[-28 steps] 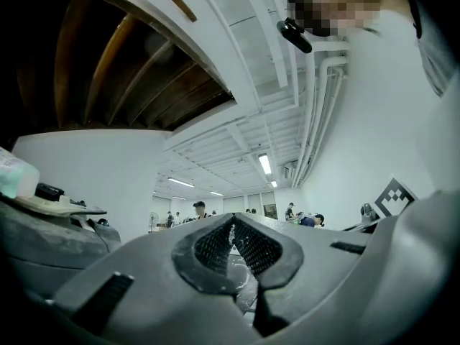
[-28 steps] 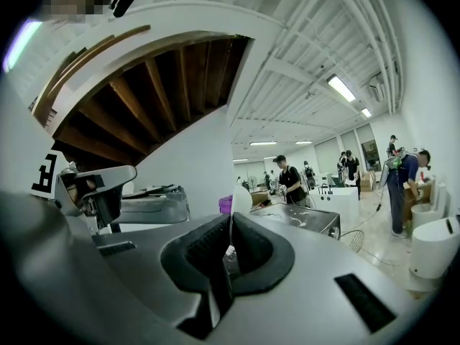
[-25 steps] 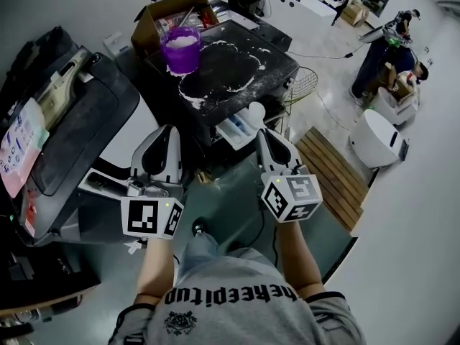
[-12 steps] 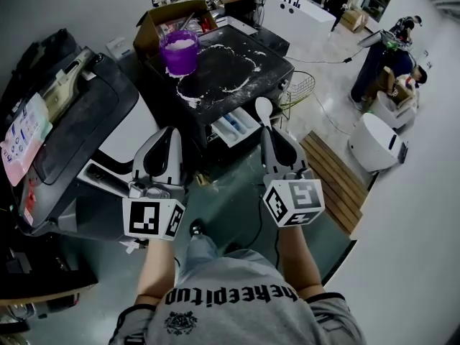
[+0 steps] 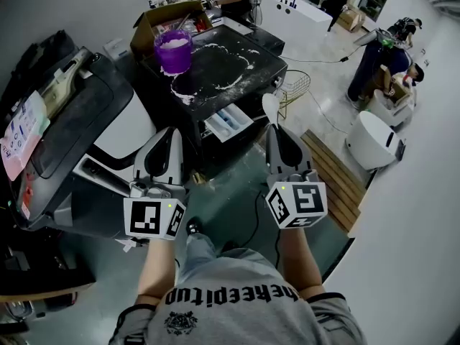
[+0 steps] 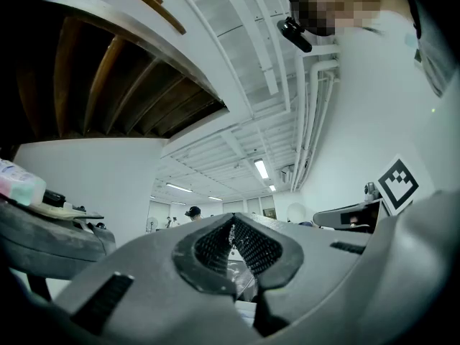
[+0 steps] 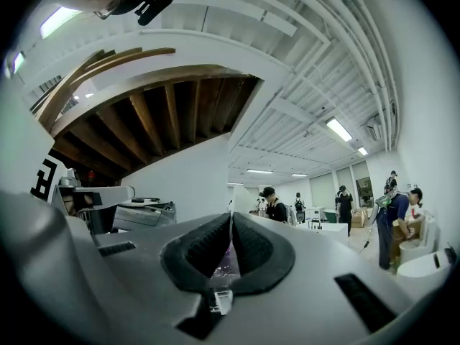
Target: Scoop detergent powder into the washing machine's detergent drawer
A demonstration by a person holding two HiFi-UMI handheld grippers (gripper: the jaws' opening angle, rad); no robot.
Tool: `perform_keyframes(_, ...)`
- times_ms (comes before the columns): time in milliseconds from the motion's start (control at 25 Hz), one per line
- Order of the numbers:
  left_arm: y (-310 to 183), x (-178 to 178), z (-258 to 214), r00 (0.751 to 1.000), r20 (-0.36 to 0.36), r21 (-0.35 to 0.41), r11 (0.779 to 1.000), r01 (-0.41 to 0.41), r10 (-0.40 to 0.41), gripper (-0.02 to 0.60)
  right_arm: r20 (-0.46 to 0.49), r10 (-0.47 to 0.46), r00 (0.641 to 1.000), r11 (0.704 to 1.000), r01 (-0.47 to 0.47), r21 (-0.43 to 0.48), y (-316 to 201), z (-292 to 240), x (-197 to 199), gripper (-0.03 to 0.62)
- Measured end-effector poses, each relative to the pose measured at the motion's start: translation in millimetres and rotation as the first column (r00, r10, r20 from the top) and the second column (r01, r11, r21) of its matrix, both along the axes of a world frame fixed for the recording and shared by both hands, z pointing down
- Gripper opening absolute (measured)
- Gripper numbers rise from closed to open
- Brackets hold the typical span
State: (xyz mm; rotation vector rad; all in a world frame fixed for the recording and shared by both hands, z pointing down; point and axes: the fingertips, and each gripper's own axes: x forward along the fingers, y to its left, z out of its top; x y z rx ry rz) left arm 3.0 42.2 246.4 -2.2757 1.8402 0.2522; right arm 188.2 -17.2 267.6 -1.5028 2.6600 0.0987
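Observation:
A purple tub of white detergent powder (image 5: 174, 51) stands on the black washing machine's top (image 5: 237, 67), which is strewn with spilled powder. Below it the detergent drawer (image 5: 228, 121) is pulled open. My right gripper (image 5: 275, 129) is shut on a white scoop (image 5: 270, 106) whose bowl sticks out past its tips, to the right of the drawer. In the right gripper view the right gripper (image 7: 231, 218) has the handle edge-on between the pads. My left gripper (image 5: 164, 141) is shut and holds nothing, left of and nearer than the drawer. The left gripper (image 6: 231, 218) looks upward toward the ceiling.
A cardboard box (image 5: 162, 16) sits behind the tub. A wire basket (image 5: 296, 87) stands right of the machine, with a wooden slatted board (image 5: 334, 175) and a white rounded appliance (image 5: 374, 141) beyond. A dark machine (image 5: 72, 121) is at the left. People (image 5: 381, 56) stand at the back.
My right gripper and the scoop have shifted right, from over the drawer to beside it. The machine now sits farther up and left in view. The left gripper barely moved.

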Motion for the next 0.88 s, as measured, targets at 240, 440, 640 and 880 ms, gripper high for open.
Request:
perform_keyframes(240, 3.5, 8.5, 4.5, 1.0, -0.003, -0.004, 1.0, -0.004, 0.004, 0.003, -0.002, 0.028, 1.0, 0.999, -0.028, 0.025, 6.6, -1.8, 13.5, 0.005)
perform_keyframes(440, 5.1, 13.6, 6.2, 1.0, -0.008, -0.006, 1.0, -0.008, 0.008, 0.003, -0.014, 0.042, 0.999, 0.999, -0.042, 0.031, 10.3, -1.2, 19.4, 0.005)
perform_keyframes(640, 5.6, 16.6, 7.5, 1.0, -0.01, -0.007, 1.0, -0.009, 0.009, 0.003, -0.025, 0.039, 0.999, 0.999, -0.038, 0.035, 12.5, -0.5, 20.5, 0.005)
perform_keyframes(880, 7.1, 15.3, 6.0, 1.0, -0.01, -0.004, 1.0, 0.0, 0.0, 0.003, -0.018, 0.026, 1.0, 0.999, -0.025, 0.031, 12.8, -0.2, 18.3, 0.005)
